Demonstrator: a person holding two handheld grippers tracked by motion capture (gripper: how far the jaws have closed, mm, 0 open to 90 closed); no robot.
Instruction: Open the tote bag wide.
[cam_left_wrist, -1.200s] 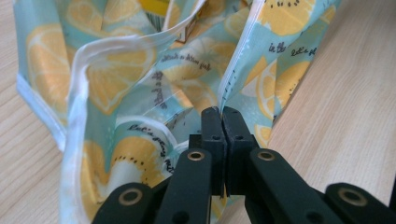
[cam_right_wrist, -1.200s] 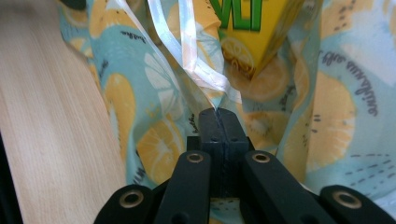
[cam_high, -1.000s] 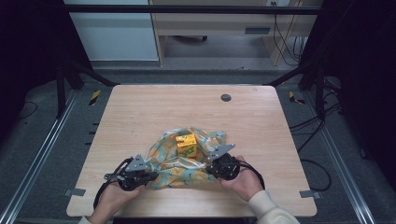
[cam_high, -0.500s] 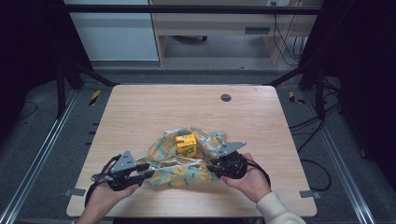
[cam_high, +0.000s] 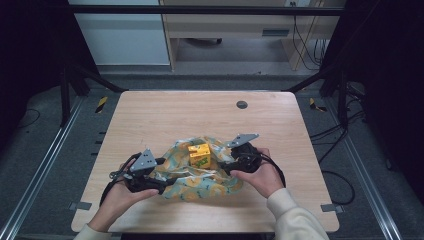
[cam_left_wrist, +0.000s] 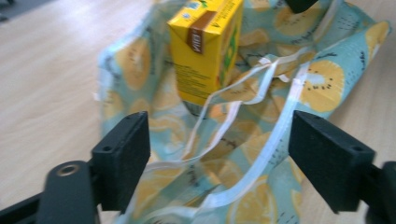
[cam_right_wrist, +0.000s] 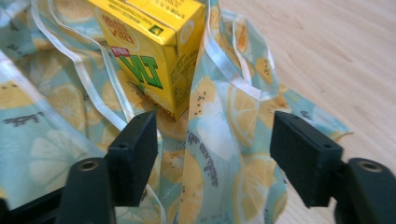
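The yellow cardboard drink carton (cam_high: 199, 155) stands upright on the crumpled lemon-print fabric bag (cam_high: 200, 181), between both grippers; each faces it across cloth. The left gripper (cam_left_wrist: 217, 140) has jaws spread over white strap folds; the right gripper (cam_right_wrist: 215, 140), likewise spread, sits nearer the carton.

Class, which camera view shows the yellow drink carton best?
The right gripper view: the yellow cardboard drink carton sits close and sharp, its green lettering legible. The left gripper view shows it near but blurrier; the high view shows it small on the lemon-print cloth bag.

Yellow carton (cam_right_wrist: 149, 51) on lemon-print cloth (cam_right_wrist: 219, 154)
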